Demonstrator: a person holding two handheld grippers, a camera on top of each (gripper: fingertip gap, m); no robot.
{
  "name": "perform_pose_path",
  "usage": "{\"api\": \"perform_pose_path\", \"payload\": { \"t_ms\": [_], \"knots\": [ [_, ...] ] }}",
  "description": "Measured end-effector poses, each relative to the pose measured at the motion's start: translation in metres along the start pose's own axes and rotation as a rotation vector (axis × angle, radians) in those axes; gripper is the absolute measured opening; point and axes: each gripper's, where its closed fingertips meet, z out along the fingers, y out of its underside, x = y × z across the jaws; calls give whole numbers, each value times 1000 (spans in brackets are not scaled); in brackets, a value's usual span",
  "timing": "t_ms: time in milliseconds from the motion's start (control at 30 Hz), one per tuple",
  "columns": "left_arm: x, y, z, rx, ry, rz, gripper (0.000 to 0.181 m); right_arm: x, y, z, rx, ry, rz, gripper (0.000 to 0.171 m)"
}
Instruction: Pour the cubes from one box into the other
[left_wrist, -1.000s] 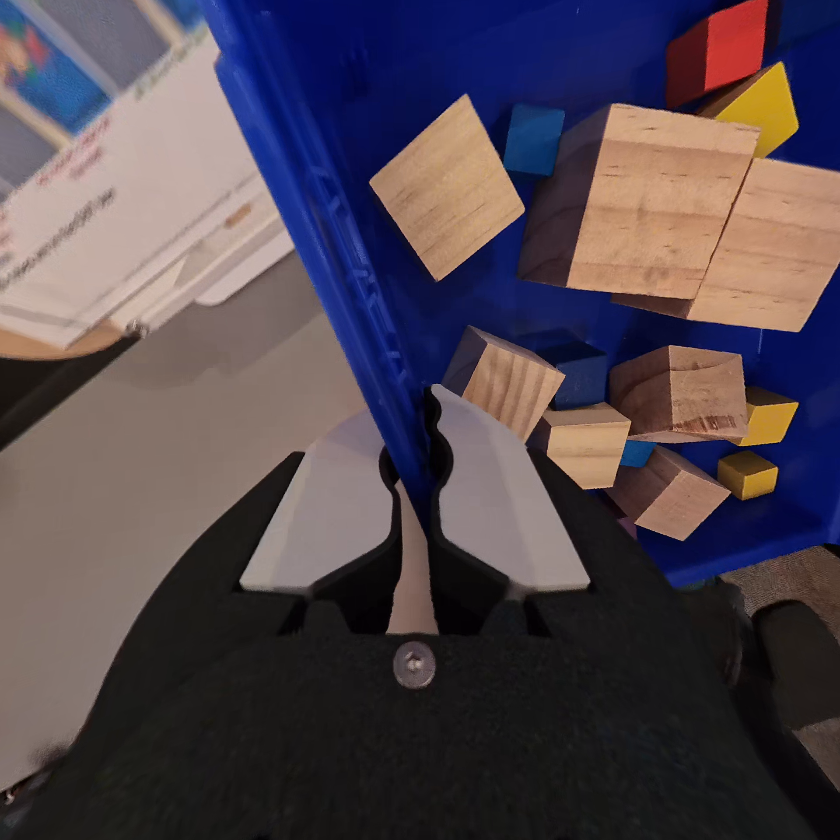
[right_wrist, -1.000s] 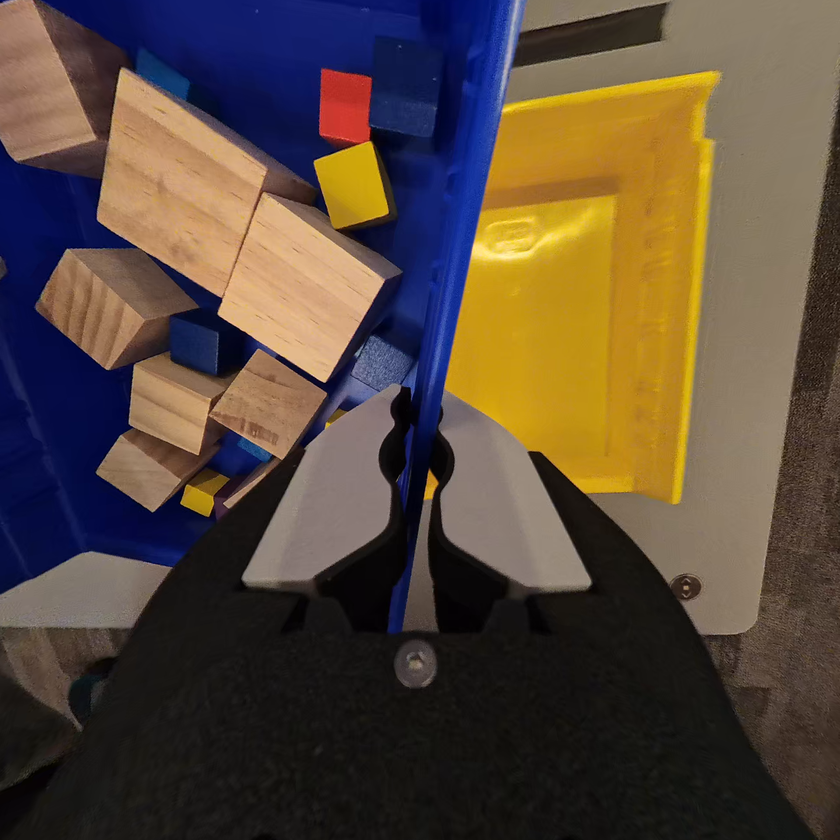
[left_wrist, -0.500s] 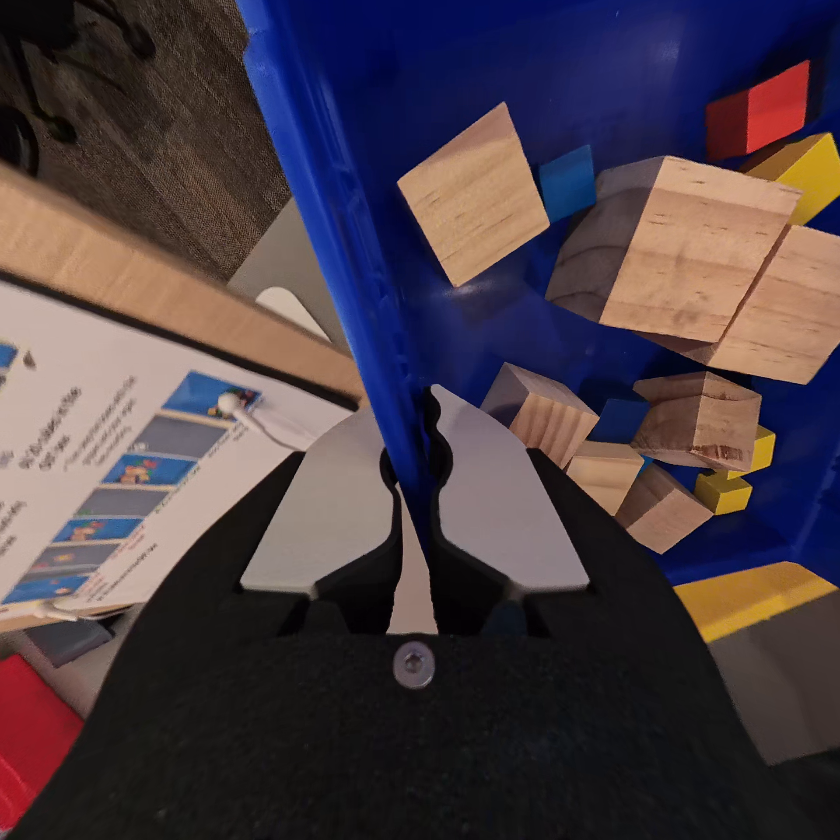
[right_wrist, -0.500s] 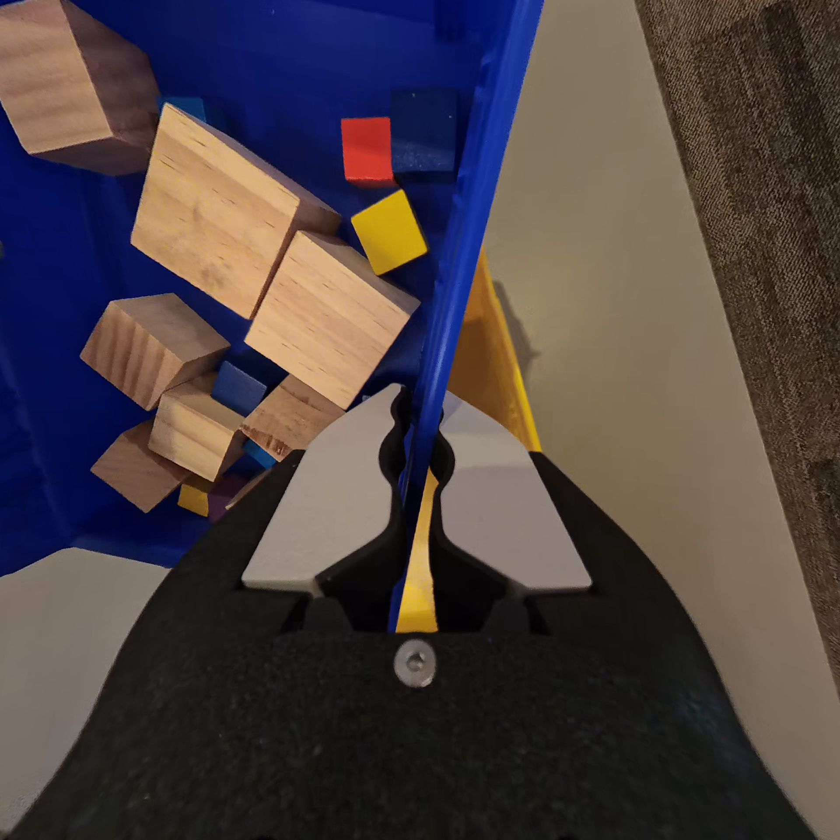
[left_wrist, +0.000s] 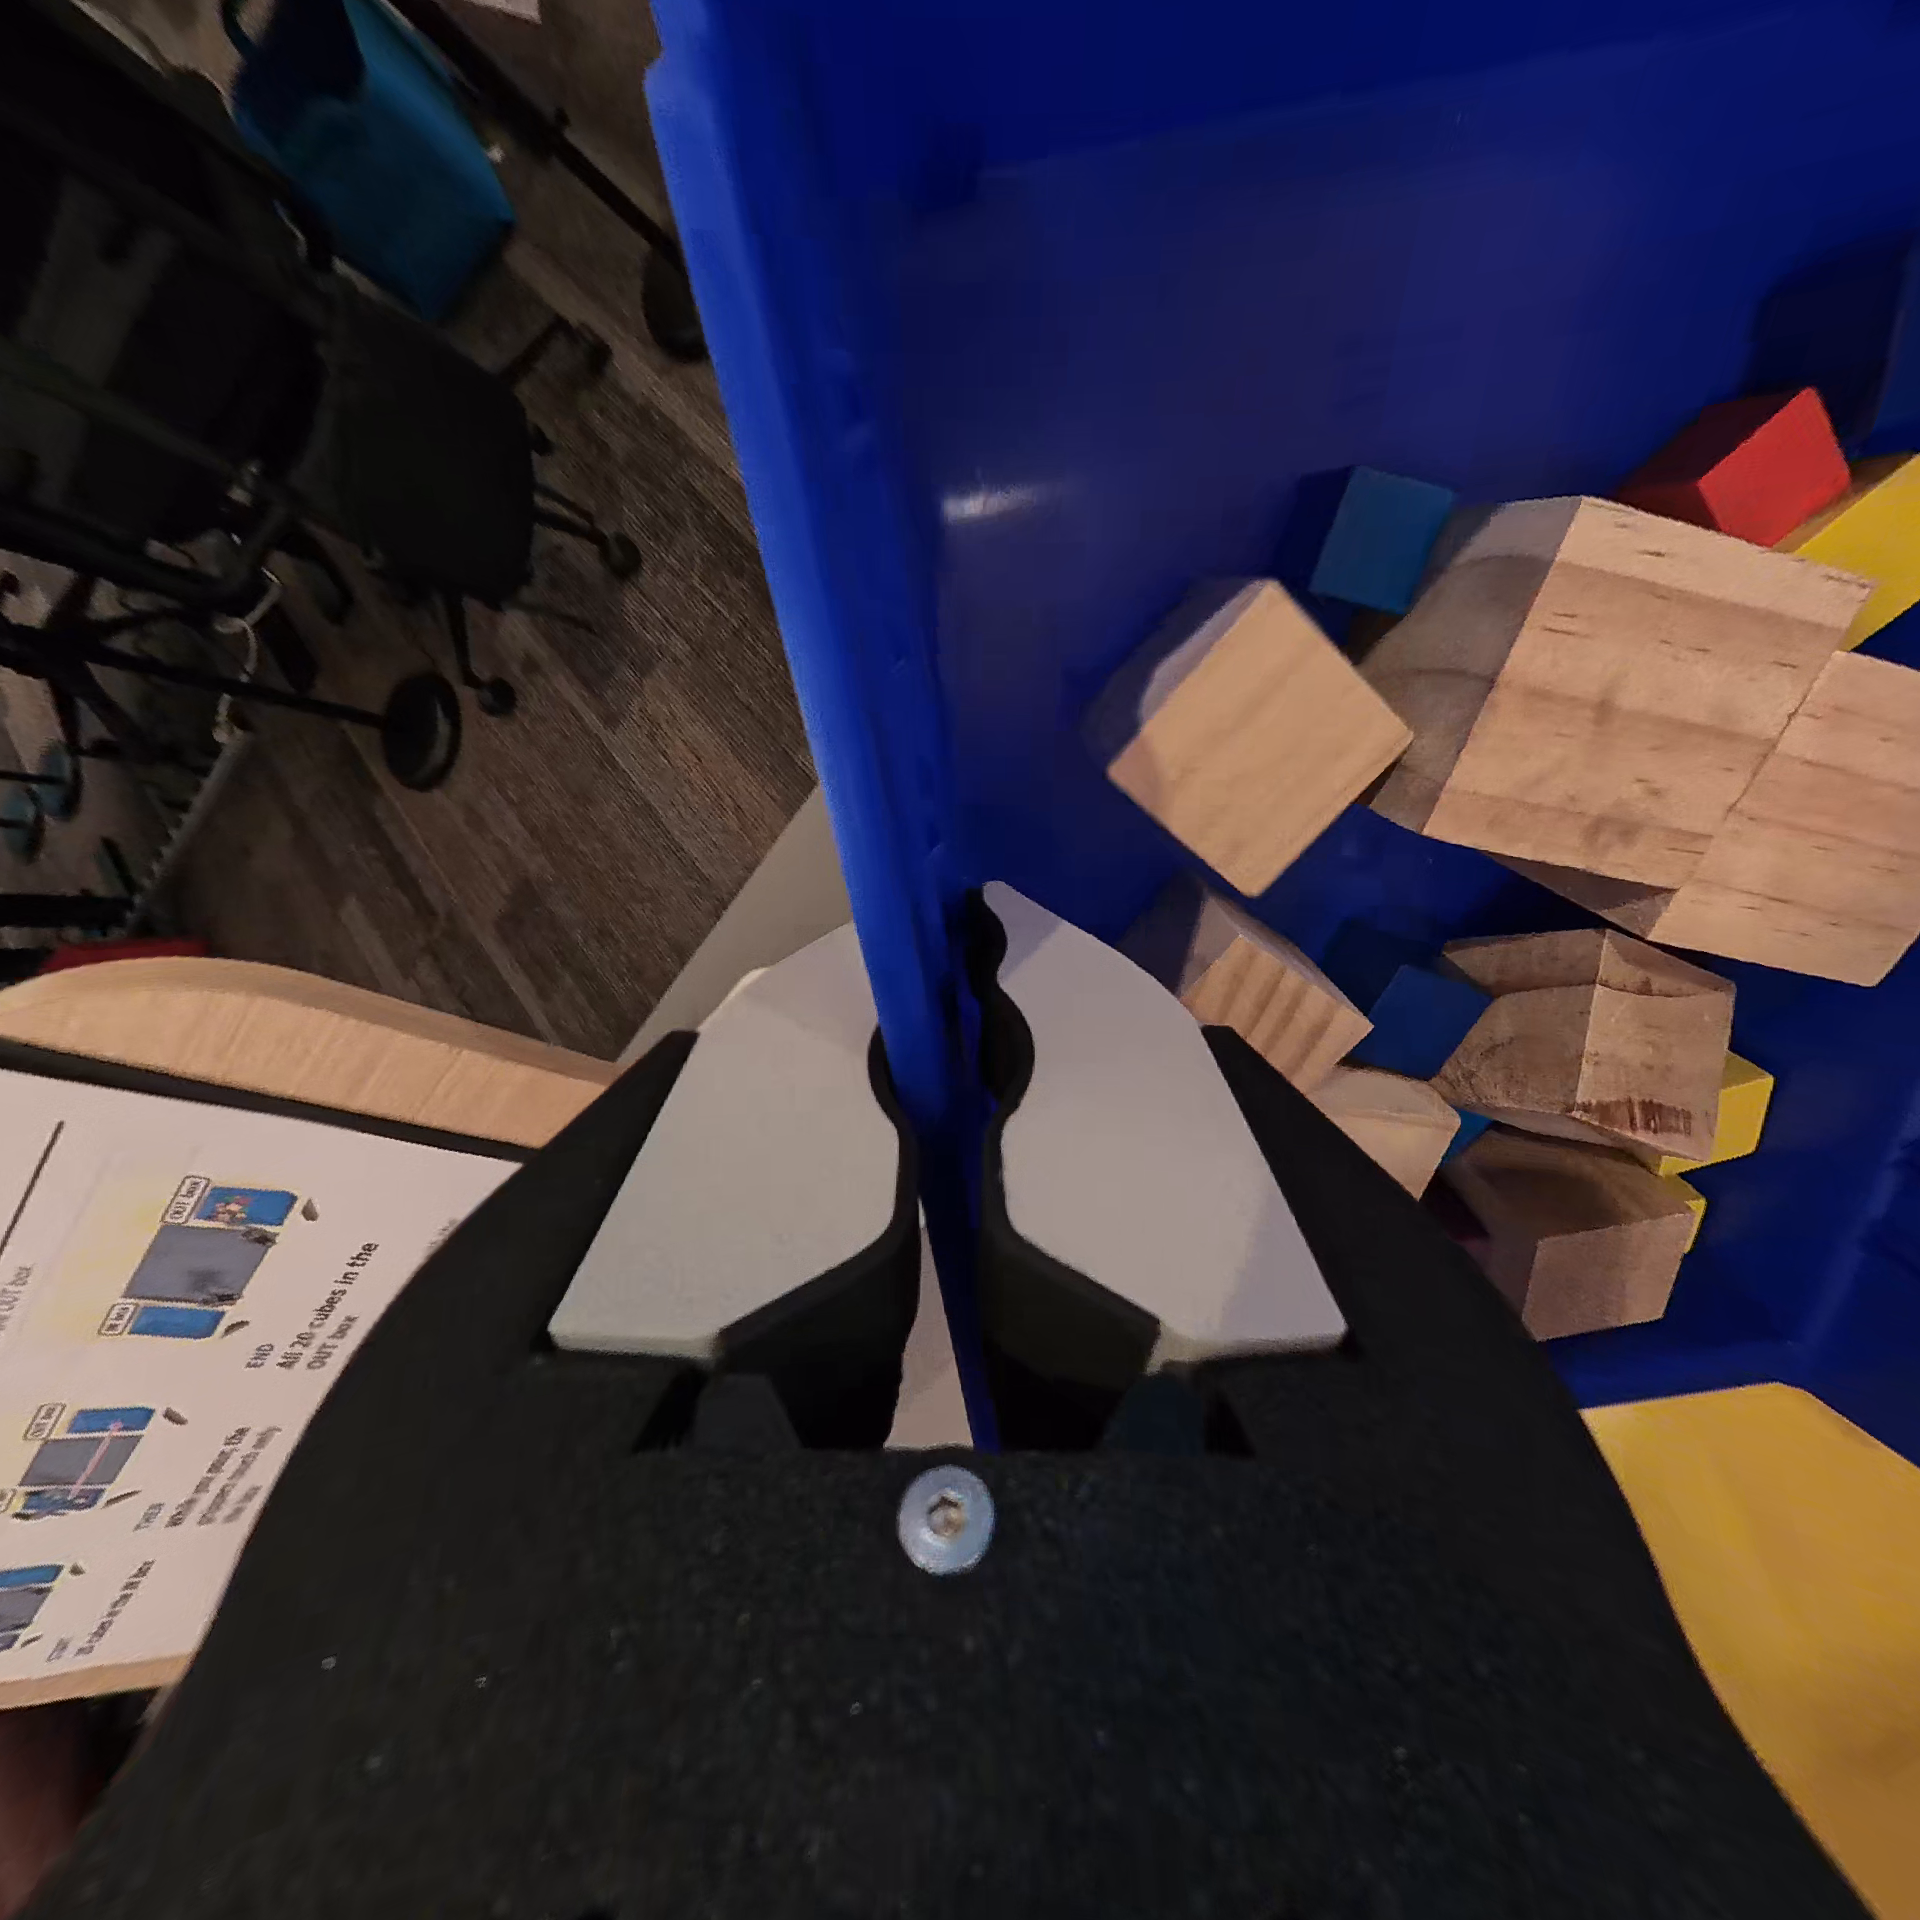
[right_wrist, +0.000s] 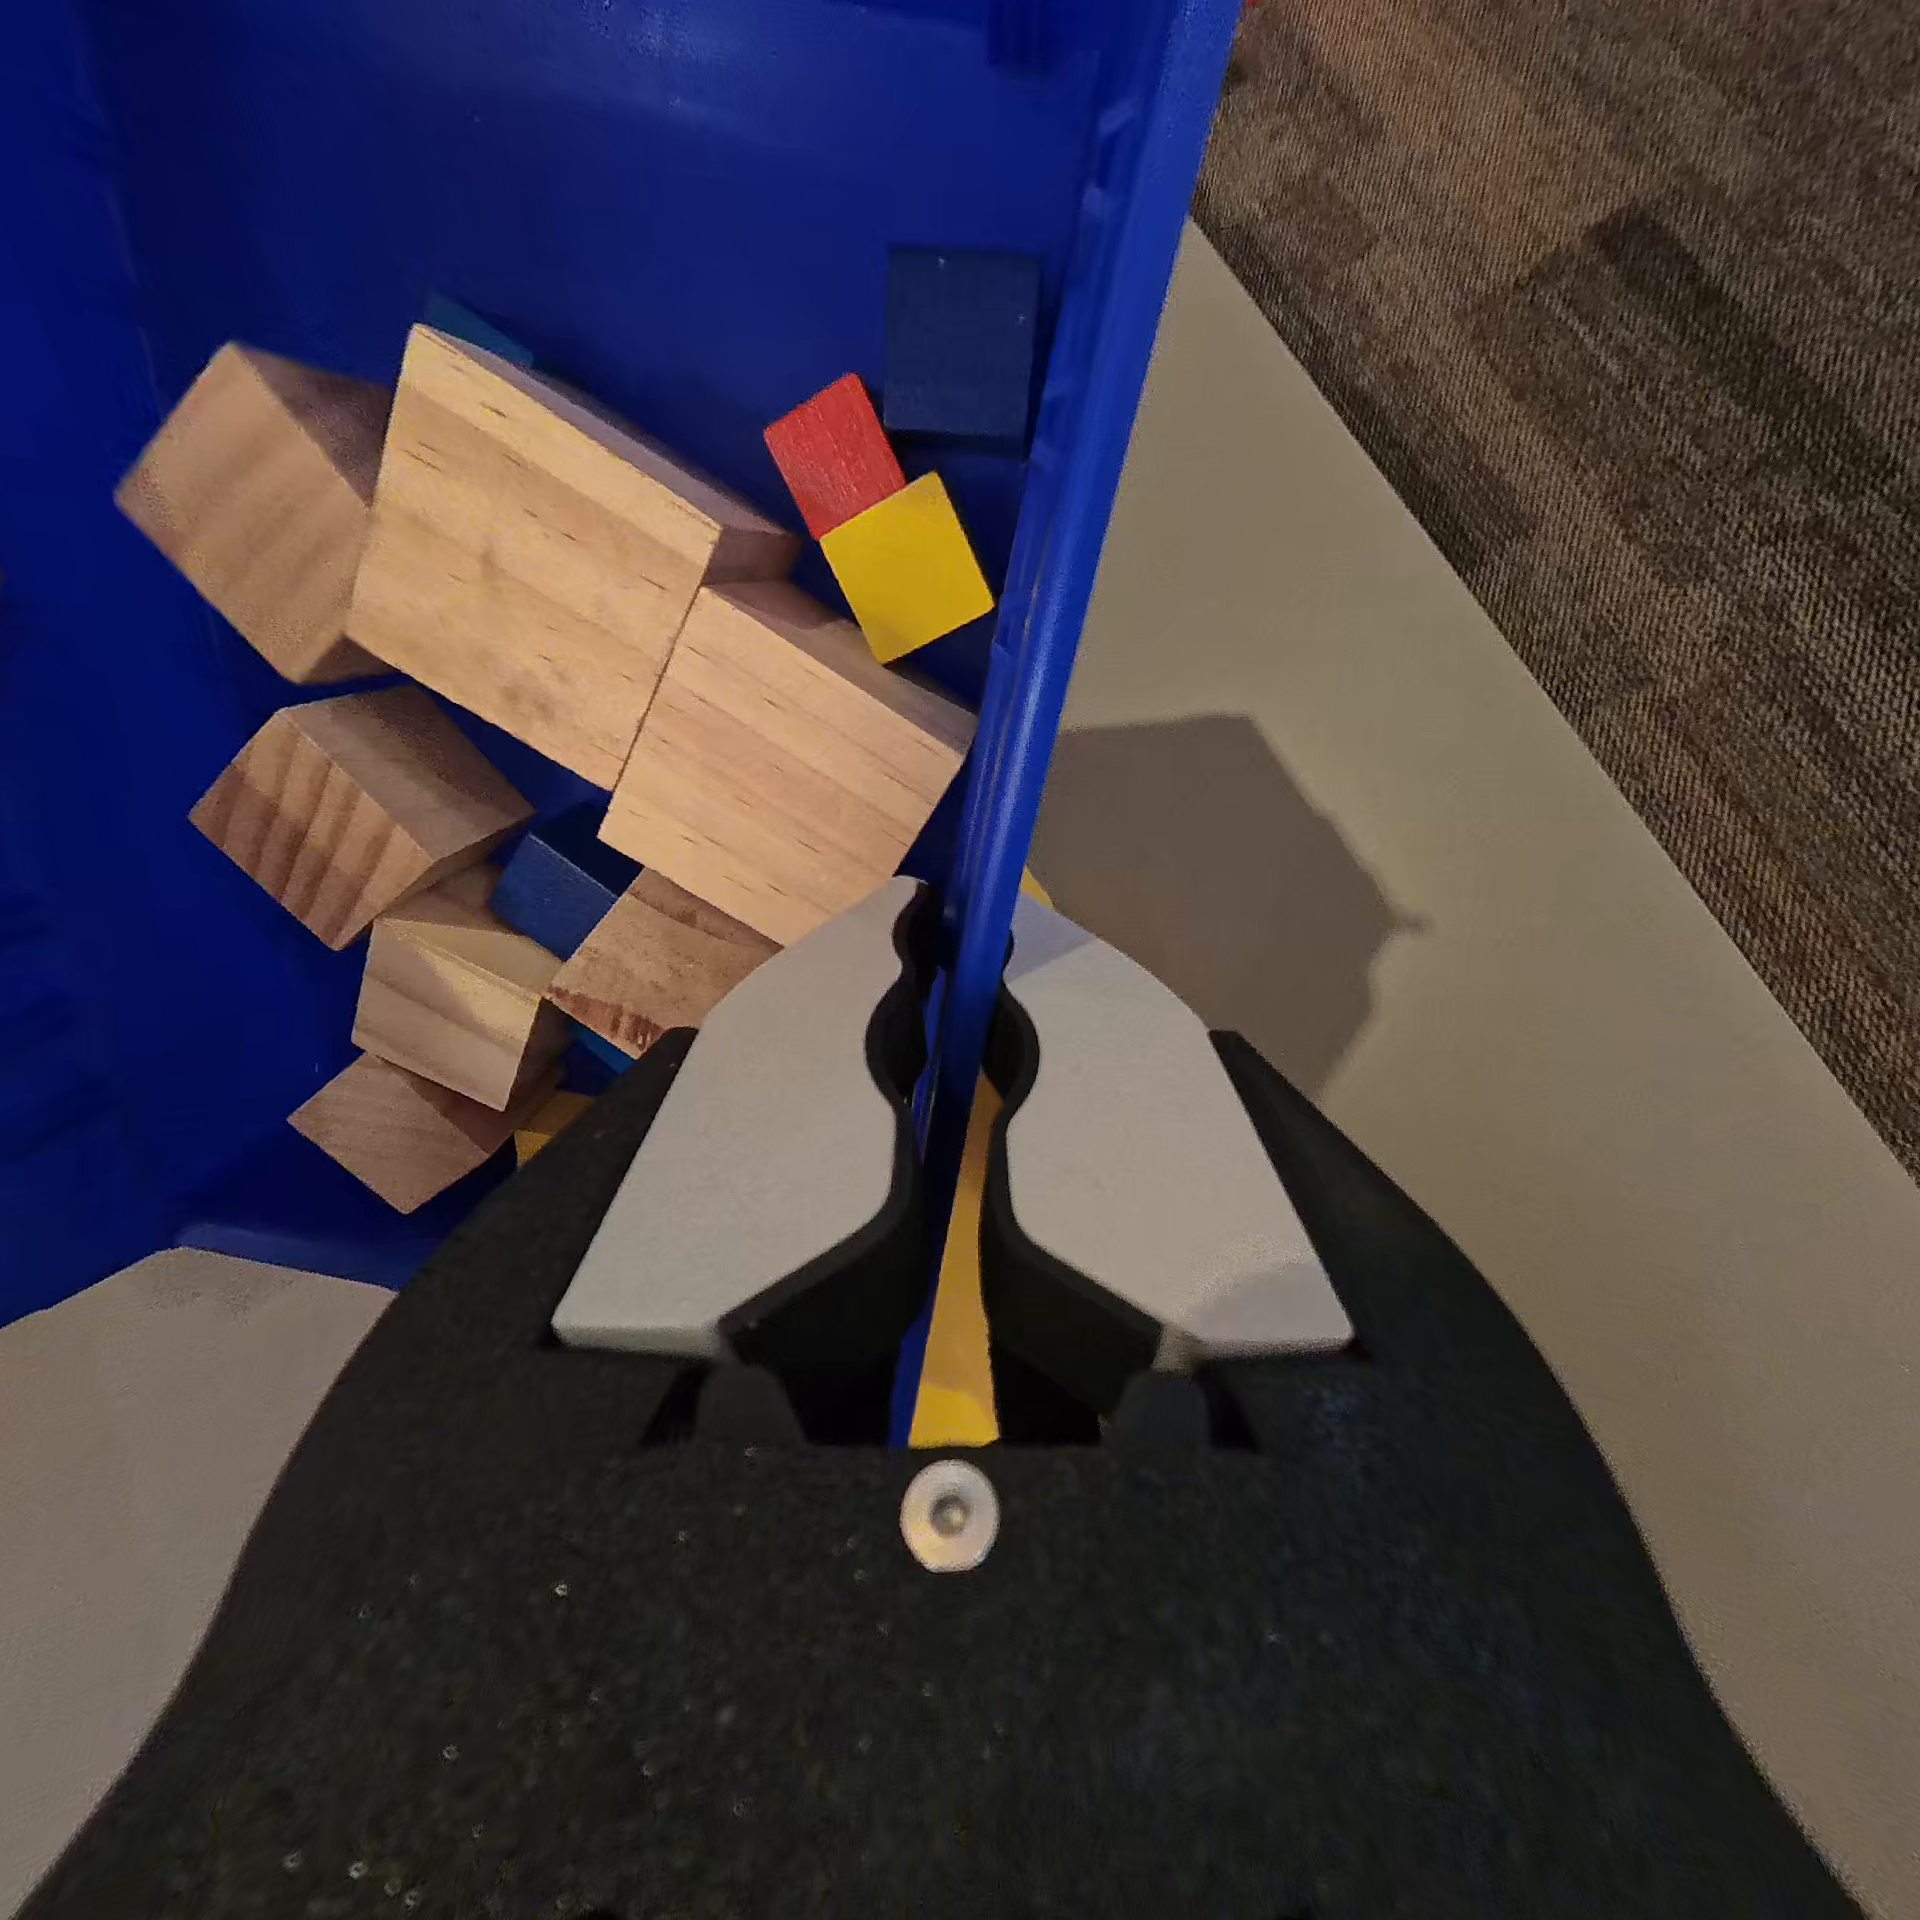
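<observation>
A blue box (left_wrist: 1195, 312) is lifted and tilted, held by both side walls. My left gripper (left_wrist: 930, 925) is shut on its left wall. My right gripper (right_wrist: 961, 914) is shut on its right wall (right_wrist: 1081, 520). Inside are several plain wooden cubes (left_wrist: 1652, 707) (right_wrist: 530, 551) and small red (right_wrist: 836, 452), yellow (right_wrist: 904, 566) and blue cubes, piled toward the box's lower end. A yellow box (left_wrist: 1766, 1558) lies under the blue one at the lower right of the left wrist view. Only a sliver of it (right_wrist: 961, 1351) shows between my right fingers.
The grey table top (right_wrist: 1299, 935) runs to an edge at the right, with carpet (right_wrist: 1610, 364) beyond. In the left wrist view a printed instruction sheet (left_wrist: 208, 1351) lies on a wooden board (left_wrist: 312, 1029). Black office chairs (left_wrist: 260, 468) stand on the carpet.
The blue box has tilted further. The cubes have slid and bunched toward its lower end. The yellow box has passed from beside the blue box to under it.
</observation>
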Motion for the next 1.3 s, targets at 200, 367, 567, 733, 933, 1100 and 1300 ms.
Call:
{"api": "perform_pose_path", "payload": {
  "t_ms": [200,367,567,733,933,1100,1300],
  "knots": [
    [-5,-6,-5,89,-54,-1,6,-4,0,7,97,-29,38,7],
    [-7,-10,-14,170,-113,13,6,-7,1,12,177,-57,87,6],
    [-5,-8,-28,264,-125,-2,5,-5,-6,5,270,-67,68,6],
    [0,-3,-43,365,-182,-5,5,-4,-4,2,345,-109,93,5],
    [9,6,-55,444,-257,8,5,-2,3,3,398,-164,152,5],
    [10,3,-68,490,-284,10,5,-2,-3,-3,448,-188,102,5],
    [10,-1,-55,456,-283,20,6,5,-9,-4,444,-138,79,5]
  ]
}}
